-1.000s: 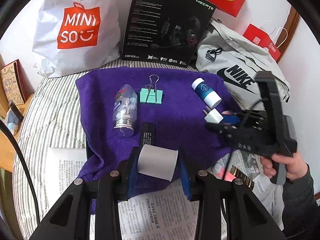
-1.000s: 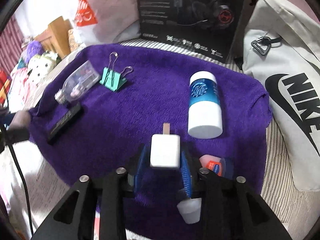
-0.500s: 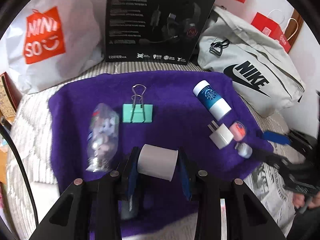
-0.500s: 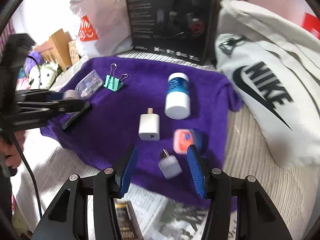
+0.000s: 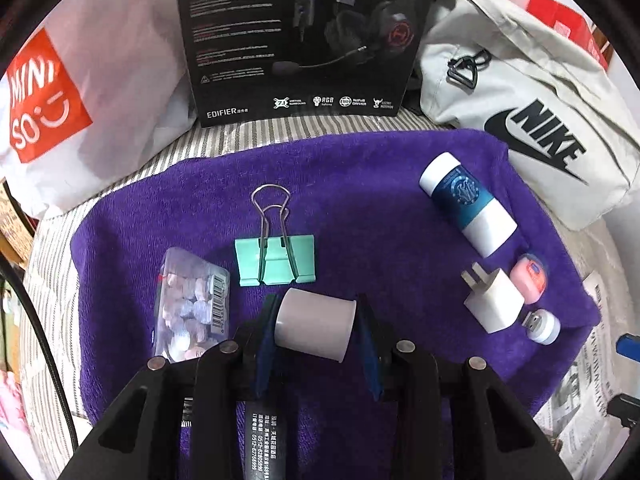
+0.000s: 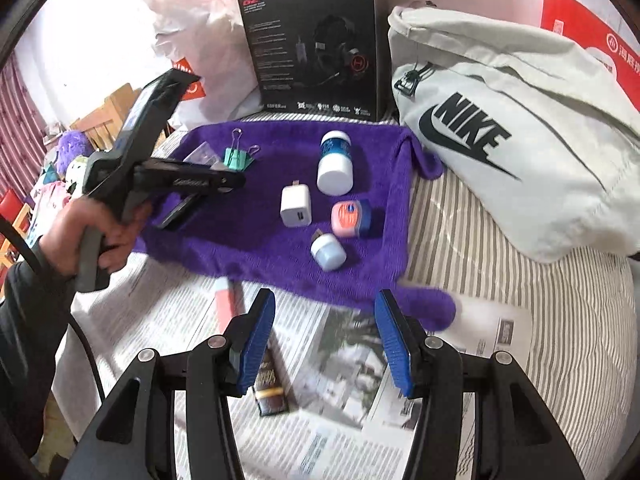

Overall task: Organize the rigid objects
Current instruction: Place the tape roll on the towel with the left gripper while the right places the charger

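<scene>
Left gripper (image 5: 316, 322) clamped on a smooth white cylinder (image 5: 316, 325), held above the fuzzy purple towel (image 5: 360, 184). Right gripper (image 6: 324, 336) slack, blue ribbed pads apart with nothing between, over newspaper (image 6: 340, 360).

On the towel: mint metal binder clip (image 5: 276, 262) with wire loops, clear plastic bottle (image 5: 192, 304) of pale pieces, blue-and-white tube (image 5: 466, 204), square white charger (image 5: 494, 302), pink jar (image 5: 532, 278), small round plug (image 5: 544, 326).

Striped bedding (image 6: 460, 240) beneath. Behind: black headset box (image 5: 300, 36), grey Nike bag (image 5: 520, 104), white Miniso bag (image 5: 80, 92).
</scene>
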A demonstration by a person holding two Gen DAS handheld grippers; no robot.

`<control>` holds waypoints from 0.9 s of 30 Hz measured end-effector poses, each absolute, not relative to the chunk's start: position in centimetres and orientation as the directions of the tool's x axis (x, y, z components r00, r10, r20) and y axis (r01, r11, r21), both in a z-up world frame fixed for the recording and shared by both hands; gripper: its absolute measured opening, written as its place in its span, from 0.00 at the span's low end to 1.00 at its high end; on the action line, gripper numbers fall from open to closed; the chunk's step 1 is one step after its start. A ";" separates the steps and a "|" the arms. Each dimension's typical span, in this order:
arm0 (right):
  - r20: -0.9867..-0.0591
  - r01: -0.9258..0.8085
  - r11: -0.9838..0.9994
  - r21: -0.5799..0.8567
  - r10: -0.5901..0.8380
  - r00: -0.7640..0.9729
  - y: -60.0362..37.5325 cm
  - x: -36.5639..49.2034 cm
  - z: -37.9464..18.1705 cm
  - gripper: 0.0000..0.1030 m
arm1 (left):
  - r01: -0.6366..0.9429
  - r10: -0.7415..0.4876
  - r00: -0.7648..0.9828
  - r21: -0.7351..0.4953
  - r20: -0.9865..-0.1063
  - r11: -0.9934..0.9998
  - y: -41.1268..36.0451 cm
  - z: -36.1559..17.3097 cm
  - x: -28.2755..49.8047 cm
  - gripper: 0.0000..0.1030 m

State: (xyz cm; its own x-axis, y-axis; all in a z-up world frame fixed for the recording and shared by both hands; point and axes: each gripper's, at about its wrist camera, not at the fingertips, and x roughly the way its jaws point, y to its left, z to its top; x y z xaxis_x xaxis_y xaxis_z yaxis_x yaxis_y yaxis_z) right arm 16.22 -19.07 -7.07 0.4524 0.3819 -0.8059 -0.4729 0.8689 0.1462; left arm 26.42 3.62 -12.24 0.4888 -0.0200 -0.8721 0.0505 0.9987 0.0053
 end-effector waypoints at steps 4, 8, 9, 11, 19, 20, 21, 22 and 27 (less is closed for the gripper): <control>-0.805 -0.474 0.860 0.189 0.412 0.426 -19.4 15.7 -7.4 0.51 | 0.064 0.010 0.499 0.049 -0.867 0.997 3.1 -12.3 26.2 0.35; -0.808 -0.455 0.871 0.187 0.400 0.433 -19.4 15.4 -7.4 0.50 | 0.071 -0.015 0.498 0.024 -0.867 0.997 3.1 -12.4 26.0 0.51; -0.807 -0.450 0.871 0.196 0.404 0.431 -19.5 15.4 -7.4 0.51 | 0.079 -0.022 0.497 0.020 -0.868 0.997 2.9 -12.4 25.8 0.59; -0.807 -0.437 0.874 0.214 0.410 0.425 -19.8 15.1 -7.5 0.51 | 0.094 -0.005 0.497 0.047 -0.868 0.994 2.3 -12.6 25.3 0.63; -0.830 -0.405 0.891 0.203 0.376 0.411 -20.5 13.2 -8.3 0.52 | 0.063 -0.036 0.526 -0.003 -0.850 0.998 2.0 -9.3 22.5 0.63; -0.836 -0.410 0.891 0.194 0.369 0.406 -20.4 12.7 -8.6 0.52 | 0.061 -0.043 0.532 -0.013 -0.846 0.998 2.1 -8.6 21.9 0.63; -0.839 -0.416 0.890 0.188 0.366 0.402 -20.2 12.4 -8.8 0.52 | 0.059 -0.049 0.536 -0.021 -0.842 0.998 2.1 -8.0 21.2 0.63; -0.841 -0.432 0.883 0.183 0.368 0.396 -19.9 11.9 -9.2 0.52 | 0.058 -0.051 0.539 -0.024 -0.841 0.998 2.2 -7.3 20.3 0.63; -0.842 -0.516 0.843 0.153 0.385 0.379 -18.0 11.1 -10.6 0.51 | 0.062 -0.041 0.527 -0.010 -0.849 0.998 2.2 -6.2 16.3 0.68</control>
